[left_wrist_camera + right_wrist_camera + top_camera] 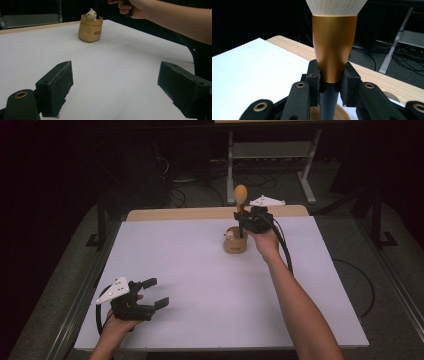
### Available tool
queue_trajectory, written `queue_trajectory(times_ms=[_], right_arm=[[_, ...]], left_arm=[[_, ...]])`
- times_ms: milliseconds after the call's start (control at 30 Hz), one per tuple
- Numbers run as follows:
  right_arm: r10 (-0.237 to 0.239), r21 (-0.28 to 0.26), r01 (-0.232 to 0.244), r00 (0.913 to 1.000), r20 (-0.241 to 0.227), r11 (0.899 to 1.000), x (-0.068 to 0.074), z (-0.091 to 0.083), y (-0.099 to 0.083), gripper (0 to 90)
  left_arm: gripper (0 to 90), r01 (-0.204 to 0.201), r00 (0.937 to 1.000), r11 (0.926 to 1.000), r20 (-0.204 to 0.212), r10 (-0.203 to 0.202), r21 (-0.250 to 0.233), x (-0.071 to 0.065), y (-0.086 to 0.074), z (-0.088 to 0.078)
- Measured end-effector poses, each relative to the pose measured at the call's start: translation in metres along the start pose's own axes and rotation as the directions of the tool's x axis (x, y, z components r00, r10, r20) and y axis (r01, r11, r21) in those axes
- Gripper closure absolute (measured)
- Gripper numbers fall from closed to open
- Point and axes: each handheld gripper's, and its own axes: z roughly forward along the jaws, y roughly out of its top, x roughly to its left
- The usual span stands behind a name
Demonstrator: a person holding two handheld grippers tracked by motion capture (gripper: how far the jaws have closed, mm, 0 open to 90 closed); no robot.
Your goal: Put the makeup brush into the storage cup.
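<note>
Right gripper (243,221) clamps makeup brush (240,200) upright over tan holder (235,242), likely mid-insert/extract; left gripper (156,293) idle, jaws wide, empty.

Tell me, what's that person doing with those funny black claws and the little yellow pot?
A person holds a black two-jaw gripper in each hand. The right gripper is clamped on a makeup brush with a copper-coloured collar, black handle and pale bristles, holding it upright over a small tan pot shaped like a sack with a little cream animal figure peeking out. The left gripper waits open near the front of the white table, holding nothing.
</note>
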Motion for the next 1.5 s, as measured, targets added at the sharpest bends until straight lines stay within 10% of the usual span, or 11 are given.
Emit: queue_trajectory(times_ms=[1167,1500], right_arm=[[0.012,0.069,-0.011,0.9999,-0.004,0.998,-0.002,0.018,-0.014,70.9],[0.082,0.023,-0.082,0.9963,-0.027,0.996,-0.007,0.011,-0.011,40.7]], left_arm=[[12.7,0.016,0.9998,0.9999,0.011,-0.016,-0.002,-0.001,-0.001,0.002],[12.7,0.014,0.9998,0.9999,0.014,-0.014,-0.001,-0.002,-0.001,0.002]])
